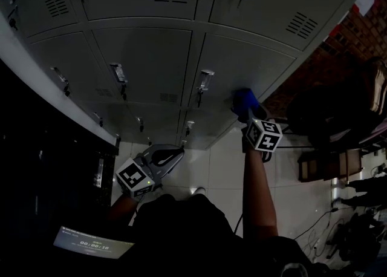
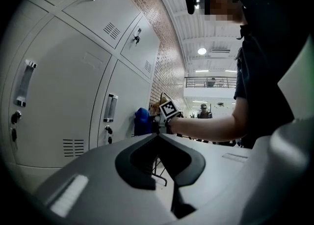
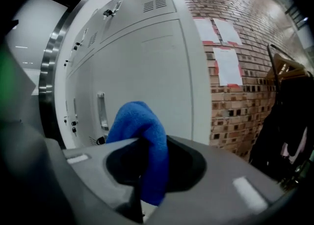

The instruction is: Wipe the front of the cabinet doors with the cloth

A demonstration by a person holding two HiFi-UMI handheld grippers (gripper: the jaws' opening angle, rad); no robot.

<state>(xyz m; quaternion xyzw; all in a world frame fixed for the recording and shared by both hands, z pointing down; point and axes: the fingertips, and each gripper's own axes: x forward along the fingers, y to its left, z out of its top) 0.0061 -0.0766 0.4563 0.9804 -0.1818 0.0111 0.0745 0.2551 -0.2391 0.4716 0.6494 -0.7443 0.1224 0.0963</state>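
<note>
Gripping the blue cloth (image 3: 140,135) tight in the right gripper (image 3: 147,170), with a bunched fold sticking out past the jaws. Pressing it, by the look of things, against the lower right part of one grey cabinet door (image 1: 242,64), right of centre in the head view and to the right of that door's handle (image 1: 204,80). Hanging the left gripper (image 2: 158,135) idle at lower centre of the head view, jaws together on nothing, well apart from the doors. Showing no streaks, damp patches or dirt on any front, so giving no way of telling wiped doors from unwiped. Judging the task as under way rather than finished: working on a single door at this moment, with the neighbouring door to its left, the row at the top of the frame and the row below probably needing a pass too.
</note>
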